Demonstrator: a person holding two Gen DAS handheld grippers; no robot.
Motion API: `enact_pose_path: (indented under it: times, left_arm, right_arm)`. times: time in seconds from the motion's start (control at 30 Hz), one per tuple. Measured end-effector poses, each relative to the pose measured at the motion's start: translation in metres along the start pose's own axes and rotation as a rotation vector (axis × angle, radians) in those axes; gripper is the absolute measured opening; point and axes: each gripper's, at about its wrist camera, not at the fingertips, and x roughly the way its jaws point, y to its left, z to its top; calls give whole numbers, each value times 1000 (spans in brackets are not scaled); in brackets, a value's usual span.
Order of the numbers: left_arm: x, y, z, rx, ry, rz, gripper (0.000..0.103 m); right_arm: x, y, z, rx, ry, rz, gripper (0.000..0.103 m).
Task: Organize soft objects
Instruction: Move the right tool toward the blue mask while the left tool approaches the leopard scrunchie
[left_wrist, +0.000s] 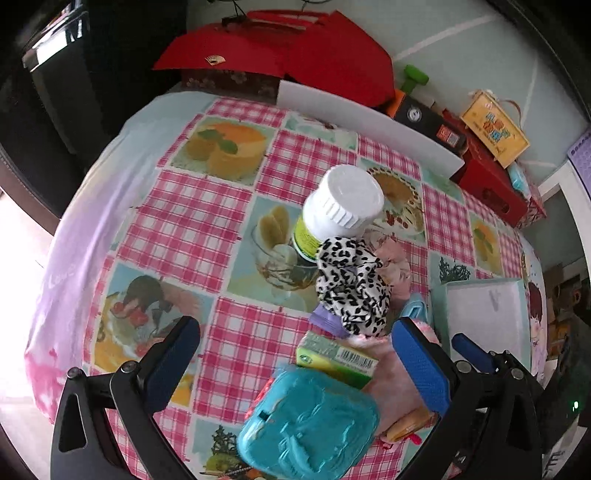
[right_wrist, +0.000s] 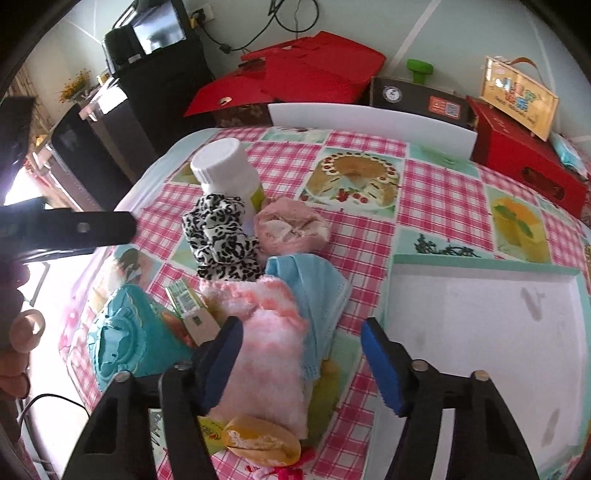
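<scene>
From the left wrist, the left gripper (left_wrist: 295, 354) hangs over the checked tablecloth (left_wrist: 229, 206) with its jaws spread wide and nothing pinched; a teal plastic case (left_wrist: 310, 424) and a green carton (left_wrist: 338, 360) lie between the fingers, below them. Just beyond sits a leopard-print scrunchie (left_wrist: 351, 284), touching a white-capped bottle (left_wrist: 343, 206) behind it. A pink fluffy cloth (left_wrist: 395, 373) lies against the inner side of the right-hand finger. Off to the right is a white tray (left_wrist: 484, 314) with a green rim, and the tip of the other gripper pokes in beside it. From the right wrist, the right gripper (right_wrist: 301, 354) stands partly open, not pressing on anything; the pink fluffy cloth (right_wrist: 266, 350) lies under the gap, hard by the left finger, with a light blue face mask (right_wrist: 314, 291) draped beside it. The scrunchie (right_wrist: 221, 236) and a pale pink bundle (right_wrist: 291, 229) sit farther back by the bottle (right_wrist: 229, 170). The tray (right_wrist: 480, 332) lies to the right, and a hand (right_wrist: 18, 350) shows at the left edge.
</scene>
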Motion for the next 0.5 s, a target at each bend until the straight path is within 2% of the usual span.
enact_pose_path:
  times: [0.1,0.3,0.5]
  left_arm:
    - [8,-6,5,8,25,8,103]
    - [21,-10,16,-30,49,-33,103]
    - [39,-15,21,-43,86,-21,103]
  right_arm:
    - [1,-3,1,-8,-5,17,65]
    - [-7,-28,12,73,-45,44,65]
    - [4,-40,24,116,-39,45,65]
